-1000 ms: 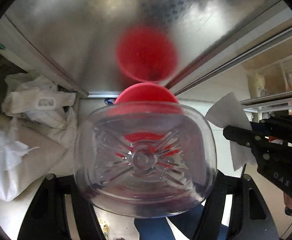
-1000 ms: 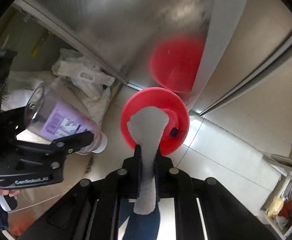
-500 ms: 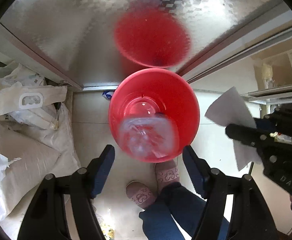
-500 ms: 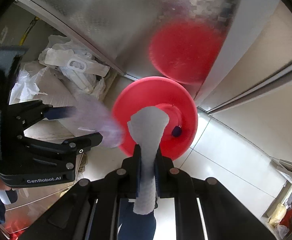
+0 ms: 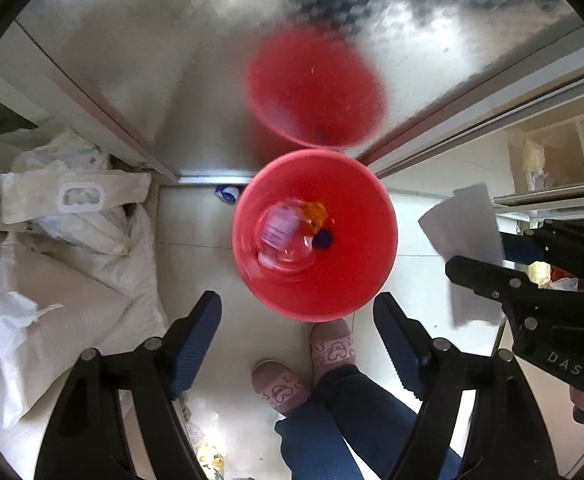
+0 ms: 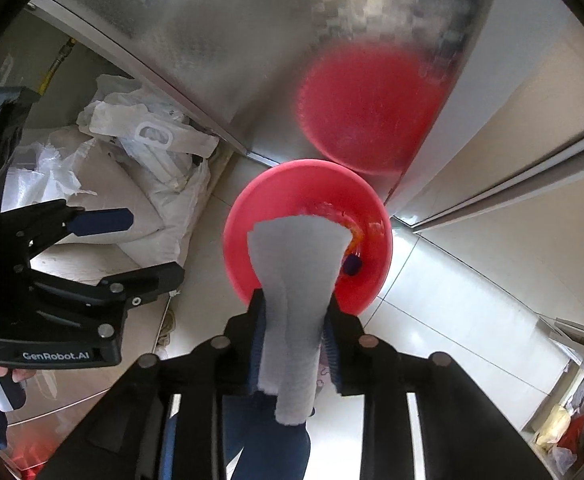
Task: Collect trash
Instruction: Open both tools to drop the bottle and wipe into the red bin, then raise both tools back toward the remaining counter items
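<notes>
Below, I am looking down both wrist cameras at one red bin (image 5: 314, 236) standing on a pale tiled floor (image 6: 451, 300), hard against a shiny metal panel (image 5: 196, 80) that is mirroring it as a red blur.

Item, left hand-held gripper (image 5: 297, 326): I am holding it above the bin, pointing steeply down, its jaws standing wide and widening further, with nothing between the blue pads (image 5: 194, 340).

Item, clear plastic bottle (image 5: 284, 236): it is lying inside the bin, blurred, a pale label showing on its side. An orange scrap (image 5: 316, 213) and a small dark blue piece (image 5: 323, 239) are sitting beside it at the bottom.

Item, right hand-held gripper (image 6: 292, 340): I am holding it over the near edge of the bin, its jaws narrow and just opening. A white paper tissue (image 6: 295, 276) is standing between the pads, its upper end fanning out over the bin mouth, its lower end hanging behind the jaws. Whether the pads are pressing on it at this instant, I cannot tell.

Item, white sacks (image 5: 72, 248): they are lying heaped on the floor to the left of the bin.

Item, the person: two pink slippers (image 5: 303, 364) and blue trouser legs (image 5: 343, 428) are showing just below the bin.
</notes>
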`<state>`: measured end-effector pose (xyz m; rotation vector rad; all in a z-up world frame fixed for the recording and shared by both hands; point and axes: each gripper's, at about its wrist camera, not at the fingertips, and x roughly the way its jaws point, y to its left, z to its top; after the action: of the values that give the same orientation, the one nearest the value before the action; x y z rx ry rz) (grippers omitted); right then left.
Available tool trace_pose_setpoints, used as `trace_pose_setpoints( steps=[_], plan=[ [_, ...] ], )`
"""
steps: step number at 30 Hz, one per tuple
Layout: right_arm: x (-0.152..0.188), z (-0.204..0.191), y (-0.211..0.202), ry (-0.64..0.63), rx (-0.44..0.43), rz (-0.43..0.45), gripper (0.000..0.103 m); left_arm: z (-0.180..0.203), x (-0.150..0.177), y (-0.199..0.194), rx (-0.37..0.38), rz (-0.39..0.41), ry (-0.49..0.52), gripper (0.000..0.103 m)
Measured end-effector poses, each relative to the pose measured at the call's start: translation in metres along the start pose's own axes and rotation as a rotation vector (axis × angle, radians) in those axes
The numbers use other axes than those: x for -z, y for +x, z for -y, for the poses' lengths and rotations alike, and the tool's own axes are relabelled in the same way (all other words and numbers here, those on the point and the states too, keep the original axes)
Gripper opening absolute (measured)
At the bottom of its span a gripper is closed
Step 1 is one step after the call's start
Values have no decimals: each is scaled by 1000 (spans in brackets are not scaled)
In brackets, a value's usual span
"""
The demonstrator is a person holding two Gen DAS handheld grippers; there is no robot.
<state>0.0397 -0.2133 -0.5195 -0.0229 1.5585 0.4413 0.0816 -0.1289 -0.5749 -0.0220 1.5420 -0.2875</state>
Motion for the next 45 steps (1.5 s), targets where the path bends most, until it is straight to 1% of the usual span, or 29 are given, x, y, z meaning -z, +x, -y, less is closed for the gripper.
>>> trace_pose_setpoints(
  steps=[3,5,8,11,13,16,19,21,24,26,33,35,36,41,43,44,45],
  plan=[
    [1,-8,-16,-9,2,11,29,2,3,-23,-4,13,-5,77],
    [3,-14,-31,-19,1,21,37,2,6,-41,-9,26,-13,77],
    [5,-23,-55,-34,5,40,41,7,10,-75,-19,49,-21,77],
    [7,-30,-84,-41,8,56,45,13,13,-108,-53,62,-10,77],
    [9,-34,-106,-39,5,68,46,19,16,-131,-58,79,-8,77],
    [13,-42,-140,-46,9,89,46,21,19,-170,-17,101,-21,77],
    [15,-55,-179,-66,13,124,46,25,20,-213,-14,142,-44,77],
    [15,-66,-203,-81,29,150,47,28,20,-243,-29,169,-64,77],
    [12,-76,-240,-92,23,184,47,30,22,-288,-20,220,-95,83],
    [8,-82,-264,-109,27,211,48,30,22,-316,-18,252,-108,83],
    [-15,-96,-339,-150,44,321,51,33,18,-396,-80,356,-132,83],
    [-23,-101,-359,-150,36,360,57,32,16,-418,-102,388,-130,83],
    [-27,-102,-367,-151,33,376,59,30,14,-428,-118,401,-131,83],
    [-46,-117,-395,-181,28,432,60,15,6,-469,-197,461,-139,83],
    [-53,-125,-403,-196,35,443,61,5,-2,-483,-226,477,-150,85],
    [-56,-128,-405,-203,34,447,61,0,-5,-488,-225,481,-149,86],
    [-60,-129,-407,-209,31,449,61,-7,-9,-495,-223,486,-151,90]
  ],
)
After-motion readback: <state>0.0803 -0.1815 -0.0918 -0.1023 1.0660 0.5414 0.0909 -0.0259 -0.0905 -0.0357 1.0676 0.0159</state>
